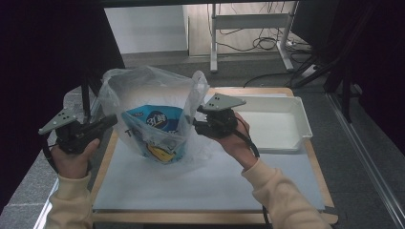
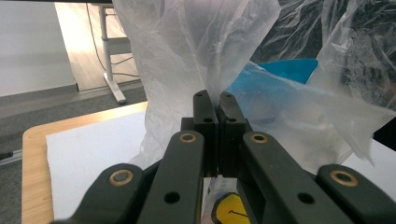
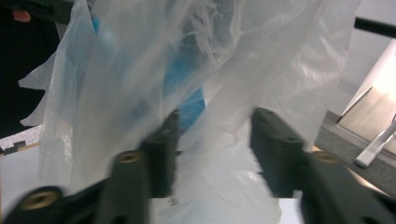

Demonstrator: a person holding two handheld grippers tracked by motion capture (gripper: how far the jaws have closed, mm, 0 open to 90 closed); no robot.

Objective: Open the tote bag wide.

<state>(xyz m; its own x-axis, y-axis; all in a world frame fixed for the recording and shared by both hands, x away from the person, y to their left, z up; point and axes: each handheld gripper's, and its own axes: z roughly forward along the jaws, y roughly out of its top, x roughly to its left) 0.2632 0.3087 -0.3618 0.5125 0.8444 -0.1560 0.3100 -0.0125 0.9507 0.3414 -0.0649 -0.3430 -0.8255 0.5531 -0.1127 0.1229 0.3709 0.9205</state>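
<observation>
1. A clear plastic bag (image 1: 153,95) stands on the white mat (image 1: 205,183) of a wooden tabletop (image 1: 321,176), held up between two hand-held claws.
2. Inside the bag sits a blue packet (image 1: 155,131) with white lettering and a yellow patch low down; it rests on the mat, left of the tabletop's middle.
3. The left claw (image 1: 112,120) meets the bag's left edge in the high view. In the left gripper view the left claw (image 2: 214,105) has its jaws pressed together, pinching a gathered fold of the bag (image 2: 205,46) that rises from between them.
4. The blue packet (image 2: 289,70) shows through the film beyond those jaws, and a yellow patch shows low between the claw's arms.
5. The right claw (image 1: 196,121) is at the bag's right side, just below its upright handle loop (image 1: 198,88).
6. In the right gripper view the right claw (image 3: 212,135) is part-spread: its jaws stand apart with bag film (image 3: 219,70) hanging between them, and a gap shows on either side of the film. The picture is blurred, so contact with the pads cannot be told for sure.
7. A white tray (image 1: 298,119) lies on the right of the tabletop, just behind the right hand (image 1: 234,136) and near the bag.
8. The left hand (image 1: 71,155) holds its claw off the tabletop's left edge; both sleeves are cream.
</observation>
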